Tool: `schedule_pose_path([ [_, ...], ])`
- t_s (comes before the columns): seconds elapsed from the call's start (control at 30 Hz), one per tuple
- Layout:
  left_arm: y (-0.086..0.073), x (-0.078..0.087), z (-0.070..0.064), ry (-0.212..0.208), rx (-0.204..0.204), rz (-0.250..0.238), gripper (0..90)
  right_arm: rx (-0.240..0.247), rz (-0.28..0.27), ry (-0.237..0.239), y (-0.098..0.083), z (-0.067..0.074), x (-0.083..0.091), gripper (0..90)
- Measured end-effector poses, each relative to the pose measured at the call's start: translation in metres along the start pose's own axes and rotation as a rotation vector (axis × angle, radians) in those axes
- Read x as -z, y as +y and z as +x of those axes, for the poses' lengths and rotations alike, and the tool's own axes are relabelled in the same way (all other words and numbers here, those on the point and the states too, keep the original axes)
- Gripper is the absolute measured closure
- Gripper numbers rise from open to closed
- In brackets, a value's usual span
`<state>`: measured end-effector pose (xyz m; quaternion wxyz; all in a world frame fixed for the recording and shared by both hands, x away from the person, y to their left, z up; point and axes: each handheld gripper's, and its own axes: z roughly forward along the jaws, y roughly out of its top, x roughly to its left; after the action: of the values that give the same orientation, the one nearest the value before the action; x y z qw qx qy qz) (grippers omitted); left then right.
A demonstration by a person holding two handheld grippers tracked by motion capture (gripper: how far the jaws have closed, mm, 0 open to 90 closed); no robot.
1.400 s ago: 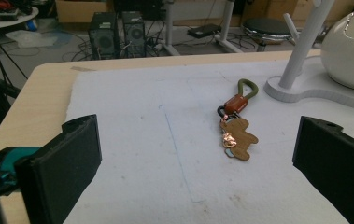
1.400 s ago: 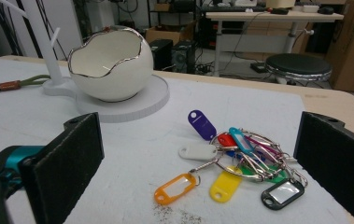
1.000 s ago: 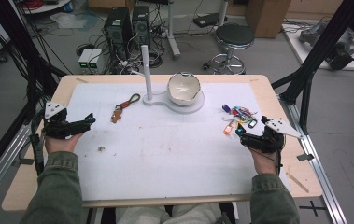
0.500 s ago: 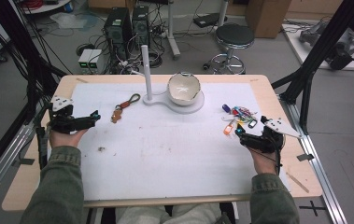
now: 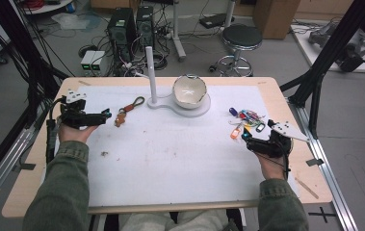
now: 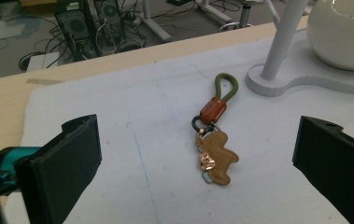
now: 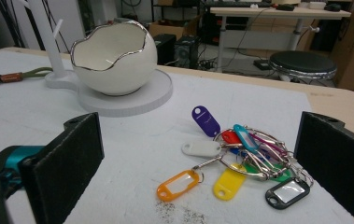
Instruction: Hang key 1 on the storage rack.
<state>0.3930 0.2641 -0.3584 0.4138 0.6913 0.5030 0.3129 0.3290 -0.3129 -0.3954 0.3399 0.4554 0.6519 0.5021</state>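
On a white-matted tabletop (image 5: pixel 170 159) with bare room at centre, the left gripper (image 5: pixel 104 116) gapes wide and empty just short of a leather bear keychain (image 6: pixel 215 140), while the right gripper (image 5: pixel 245 137), equally spread and empty, faces a tangle of plastic key tags (image 7: pixel 240 158) near the right edge.

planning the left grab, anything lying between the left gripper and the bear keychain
Nothing: in the left gripper view only bare white mat lies between the open left gripper and the bear keychain.

One keychain (image 6: pixel 214 140), one key-tag bunch (image 7: pixel 240 158).
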Motion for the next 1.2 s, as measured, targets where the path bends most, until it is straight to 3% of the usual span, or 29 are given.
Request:
schedule_pose_path([
  [0.53,0.011,-0.030,-0.010,-0.010,-0.084,0.104,1.7,-0.005,-0.004,0.003,0.000,-0.002,-0.001,0.4],
  [0.77,0.019,-0.037,-0.013,-0.052,-0.100,0.121,1.7,-0.004,-0.006,0.004,0.000,-0.001,-0.001,0.4],
  [1.2,0.026,-0.058,-0.017,-0.055,-0.185,0.168,1.7,0.009,0.003,0.003,0.000,0.000,-0.001,0.4],
])
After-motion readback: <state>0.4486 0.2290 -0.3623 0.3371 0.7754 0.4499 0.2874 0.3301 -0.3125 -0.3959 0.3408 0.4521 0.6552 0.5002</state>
